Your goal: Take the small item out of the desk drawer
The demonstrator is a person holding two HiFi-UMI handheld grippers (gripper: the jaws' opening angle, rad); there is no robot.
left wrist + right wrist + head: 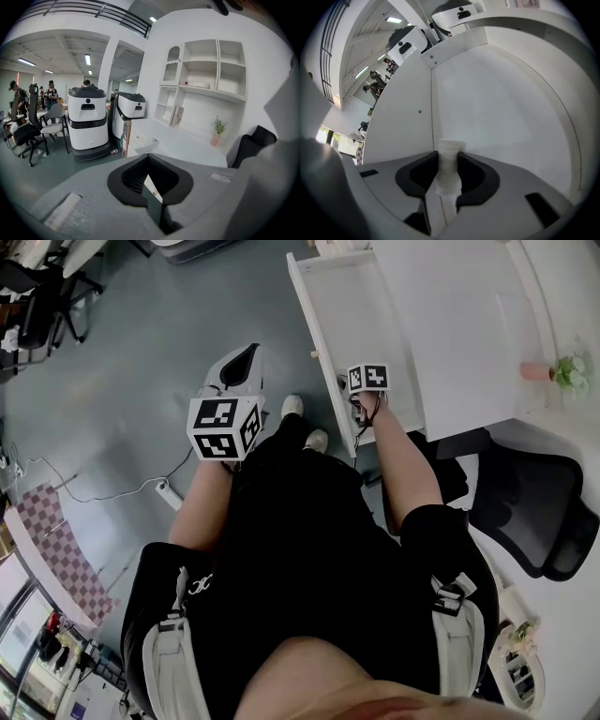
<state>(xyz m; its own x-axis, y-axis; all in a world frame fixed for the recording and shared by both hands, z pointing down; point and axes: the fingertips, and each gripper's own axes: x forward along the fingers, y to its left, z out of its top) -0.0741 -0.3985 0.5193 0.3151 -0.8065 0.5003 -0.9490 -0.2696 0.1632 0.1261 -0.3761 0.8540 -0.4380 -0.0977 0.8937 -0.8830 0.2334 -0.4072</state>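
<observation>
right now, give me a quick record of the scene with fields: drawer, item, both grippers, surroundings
drawer: white, pulled open from the desk
small white item: inside the drawer, standing between the right gripper's jaws
right gripper: reaching into the drawer, jaws closed on the item's sides
left gripper: over the floor, left of the drawer, jaws together, empty
desk top: white, with a potted plant on it
beside desk: black office chair
task stage: item gripped, not yet out of the drawer
</observation>
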